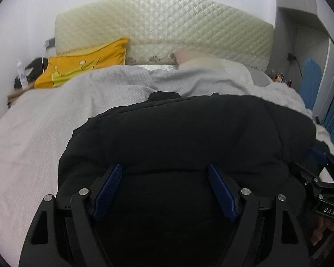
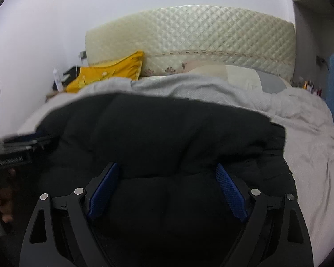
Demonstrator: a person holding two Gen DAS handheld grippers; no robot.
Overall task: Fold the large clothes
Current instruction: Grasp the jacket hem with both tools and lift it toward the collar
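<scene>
A large black padded jacket lies folded on a bed with a pale grey cover. My left gripper is open, its blue pads spread wide just above the jacket's near part. My right gripper is open too, above the same jacket. The right gripper's body shows at the right edge of the left wrist view; the left gripper's body shows at the left edge of the right wrist view. Neither holds cloth.
A quilted cream headboard stands at the far end. A yellow pillow lies at the far left, pale pillows in the middle. A nightstand with a bottle is far left. Blue panels are at right.
</scene>
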